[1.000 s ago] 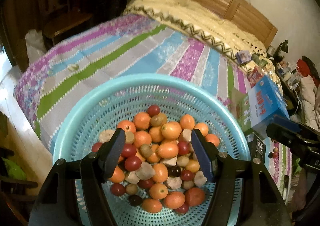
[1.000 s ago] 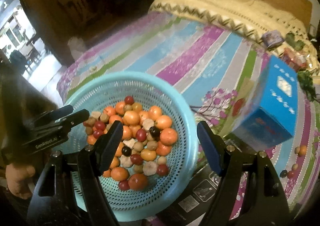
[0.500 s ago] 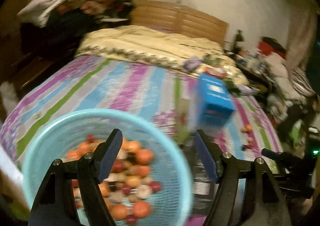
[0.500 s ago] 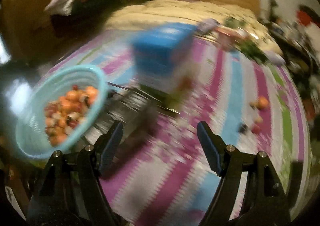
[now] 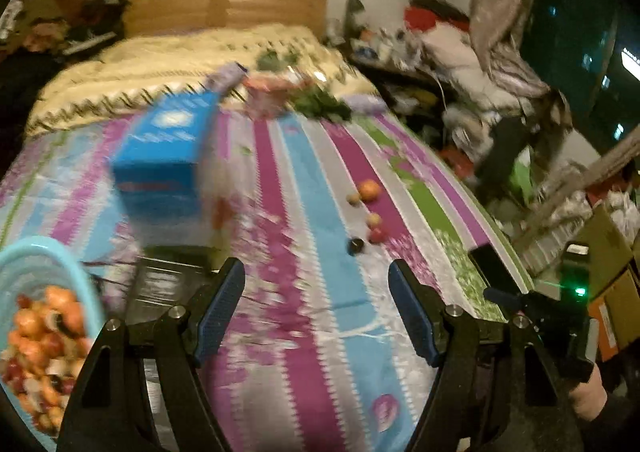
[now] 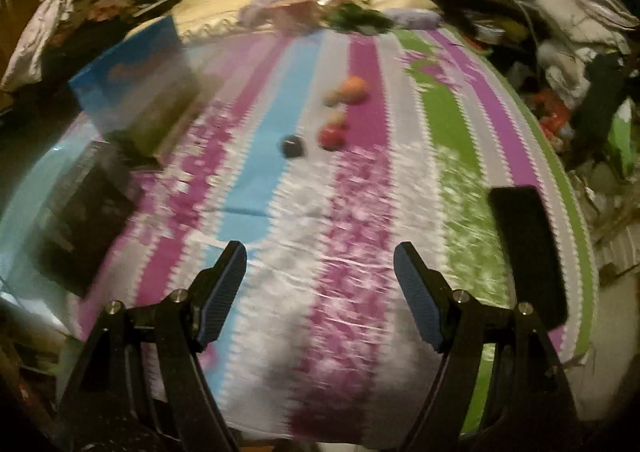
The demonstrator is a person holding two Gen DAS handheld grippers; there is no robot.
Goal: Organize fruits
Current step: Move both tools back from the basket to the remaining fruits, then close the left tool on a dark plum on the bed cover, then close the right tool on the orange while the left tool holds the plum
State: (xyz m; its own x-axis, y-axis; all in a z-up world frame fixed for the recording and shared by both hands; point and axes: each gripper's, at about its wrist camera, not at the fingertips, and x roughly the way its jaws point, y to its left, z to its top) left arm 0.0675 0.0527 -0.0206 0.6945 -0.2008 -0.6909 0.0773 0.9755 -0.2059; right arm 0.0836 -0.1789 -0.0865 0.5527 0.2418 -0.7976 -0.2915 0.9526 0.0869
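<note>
A light blue basket (image 5: 68, 272) full of small orange, red and dark fruits sits at the lower left of the left wrist view. A few loose fruits lie on the striped cloth: an orange one (image 5: 369, 189) (image 6: 354, 88), a red one (image 5: 377, 236) (image 6: 332, 136) and a dark one (image 5: 355, 246) (image 6: 293, 146). My left gripper (image 5: 316, 308) is open and empty above the cloth, short of the loose fruits. My right gripper (image 6: 320, 292) is open and empty, with the loose fruits ahead of it. Both views are blurred.
A blue box (image 5: 164, 160) (image 6: 132, 76) stands on the cloth left of the loose fruits. A flat black object (image 6: 80, 212) lies beside it. A dark phone (image 6: 528, 252) lies near the cloth's right edge. Clutter fills the right side of the room.
Both grippers have swung right, away from the basket and toward the loose fruits. The basket has slid from the centre to the left edge of the left wrist view and left the right wrist view.
</note>
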